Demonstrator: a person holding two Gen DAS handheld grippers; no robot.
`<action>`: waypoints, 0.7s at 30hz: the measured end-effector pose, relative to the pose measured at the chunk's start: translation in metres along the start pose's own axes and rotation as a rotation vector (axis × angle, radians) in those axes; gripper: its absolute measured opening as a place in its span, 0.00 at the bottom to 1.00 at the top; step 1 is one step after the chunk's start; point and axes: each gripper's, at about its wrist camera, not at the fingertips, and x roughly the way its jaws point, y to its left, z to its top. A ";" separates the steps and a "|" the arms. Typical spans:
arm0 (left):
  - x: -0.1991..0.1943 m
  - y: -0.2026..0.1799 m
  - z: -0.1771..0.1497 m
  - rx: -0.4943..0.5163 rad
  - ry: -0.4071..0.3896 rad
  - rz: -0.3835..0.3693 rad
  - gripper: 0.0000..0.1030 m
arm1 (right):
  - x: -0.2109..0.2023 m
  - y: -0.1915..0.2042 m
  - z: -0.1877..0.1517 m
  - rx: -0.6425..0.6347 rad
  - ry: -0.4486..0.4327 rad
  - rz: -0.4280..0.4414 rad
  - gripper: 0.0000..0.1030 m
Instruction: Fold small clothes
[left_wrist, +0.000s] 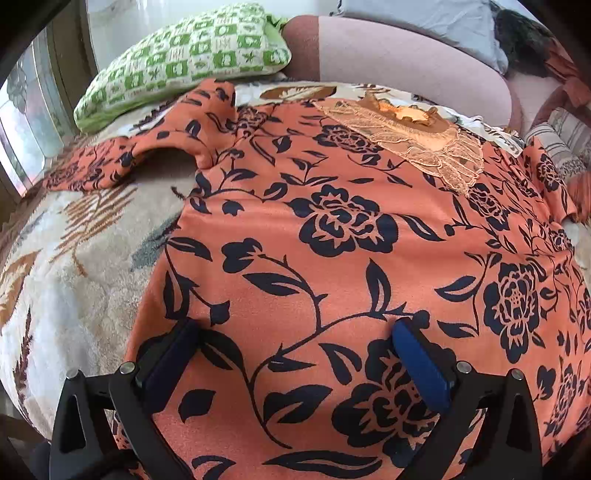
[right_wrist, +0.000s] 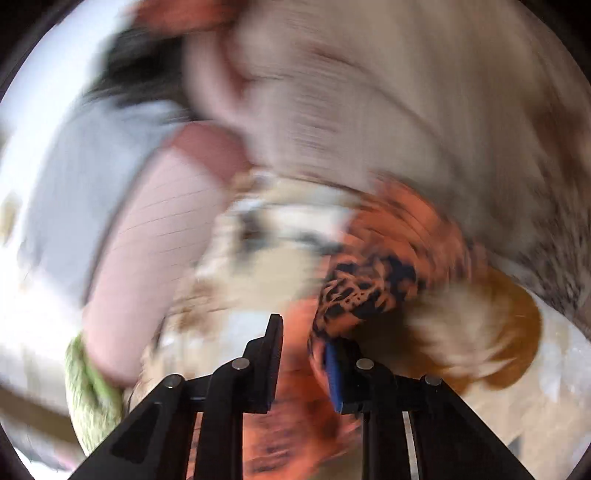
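the orange floral dress (left_wrist: 332, 240) is spread flat on the patterned blanket (left_wrist: 74, 288), the left gripper (left_wrist: 295, 354) poised with jaws apart over its hem, while the right gripper (right_wrist: 303, 365), jaws apart amid blur beside a sleeve, seems positioned for a first fold needing a firm pinch.

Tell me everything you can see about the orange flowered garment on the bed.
The orange garment is soft, matte fabric printed with dark navy roses and leaves, with a tan lace panel at the neckline. It lies spread flat on a cream leaf-patterned blanket, one short sleeve stretched toward the green checked pillow. The left tool hovers open over its hem. In the blurred right view, a bunched part sits by the right tool, whose fingers stand apart.
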 end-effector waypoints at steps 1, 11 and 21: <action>-0.001 0.001 -0.002 0.003 -0.001 -0.006 1.00 | -0.008 0.027 -0.003 -0.061 -0.013 0.041 0.22; -0.036 0.051 -0.007 -0.046 -0.026 -0.007 1.00 | -0.012 0.288 -0.187 -0.468 0.165 0.445 0.22; -0.065 0.106 -0.011 -0.158 -0.080 0.053 1.00 | 0.093 0.294 -0.364 -0.701 0.559 0.370 0.95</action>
